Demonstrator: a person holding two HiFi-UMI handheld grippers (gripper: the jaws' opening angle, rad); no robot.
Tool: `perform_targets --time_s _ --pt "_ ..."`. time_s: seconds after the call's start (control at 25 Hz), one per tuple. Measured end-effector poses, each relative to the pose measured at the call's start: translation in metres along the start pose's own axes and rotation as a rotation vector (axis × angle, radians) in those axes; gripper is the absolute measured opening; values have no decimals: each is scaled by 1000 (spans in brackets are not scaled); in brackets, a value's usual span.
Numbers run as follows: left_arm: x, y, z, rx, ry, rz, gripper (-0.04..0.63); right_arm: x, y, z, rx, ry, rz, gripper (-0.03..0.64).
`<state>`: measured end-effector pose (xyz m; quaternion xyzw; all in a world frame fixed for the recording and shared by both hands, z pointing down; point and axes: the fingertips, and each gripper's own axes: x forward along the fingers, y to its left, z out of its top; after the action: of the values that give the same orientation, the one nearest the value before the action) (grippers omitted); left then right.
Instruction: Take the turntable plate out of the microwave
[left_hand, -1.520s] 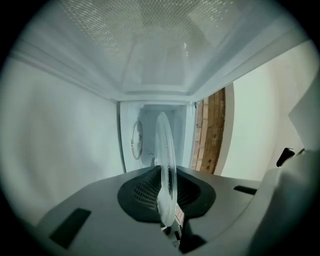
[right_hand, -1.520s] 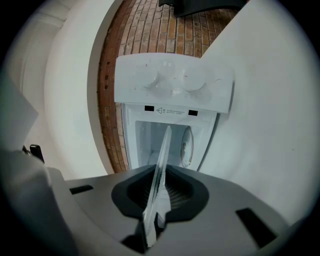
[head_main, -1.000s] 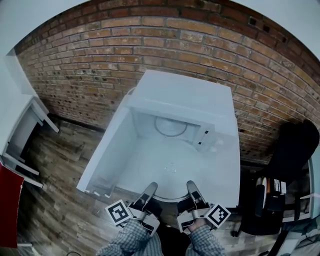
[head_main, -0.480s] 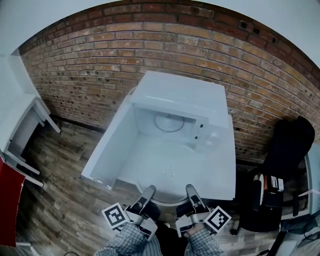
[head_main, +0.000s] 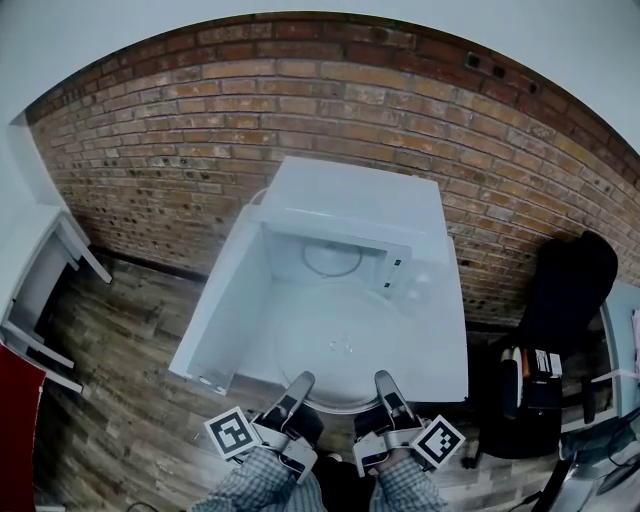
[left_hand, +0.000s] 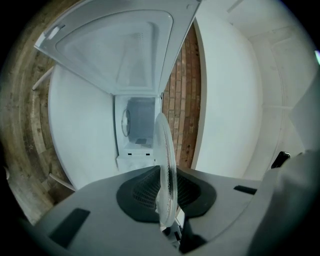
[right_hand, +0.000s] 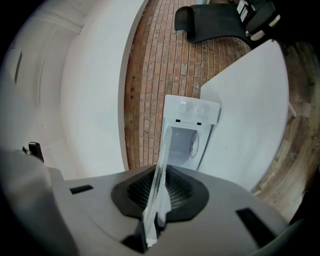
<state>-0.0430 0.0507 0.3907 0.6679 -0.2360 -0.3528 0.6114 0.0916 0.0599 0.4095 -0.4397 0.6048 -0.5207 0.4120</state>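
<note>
The clear glass turntable plate (head_main: 340, 345) hangs level in front of the white microwave (head_main: 350, 205), outside its open cavity. My left gripper (head_main: 300, 382) and right gripper (head_main: 385, 380) each pinch the plate's near rim. In the left gripper view the plate (left_hand: 167, 170) stands edge-on between the ribbed pads of the left gripper (left_hand: 167, 192). The right gripper view shows the same: the plate (right_hand: 160, 170) is clamped in the right gripper (right_hand: 159, 192). The roller ring (head_main: 332, 258) lies on the cavity floor.
The microwave door (head_main: 225, 300) stands swung open to the left. Behind is a brick wall (head_main: 300, 100). A black chair (head_main: 570, 290) stands at the right, white shelving (head_main: 40, 280) at the left, and the floor is wood planks (head_main: 120, 400).
Both grippers have drawn back from the microwave and risen a little, carrying the plate with them. The plate now sits farther out of the cavity.
</note>
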Motion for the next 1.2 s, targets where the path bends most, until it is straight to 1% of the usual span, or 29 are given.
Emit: perform_targets --time_s 0.24,0.56,0.8,1.2 --pt "11 -6 8 -16 42 -28 41 6 9 4 -26 -53 18 46" --pt "16 -2 18 -30 77 -32 41 13 7 0 -21 -94 12 46" --pt "17 1 22 -45 80 -36 41 17 6 -2 -35 -98 12 46" --pt "18 -2 29 -39 76 -51 41 23 9 -3 -39 -96 30 46"
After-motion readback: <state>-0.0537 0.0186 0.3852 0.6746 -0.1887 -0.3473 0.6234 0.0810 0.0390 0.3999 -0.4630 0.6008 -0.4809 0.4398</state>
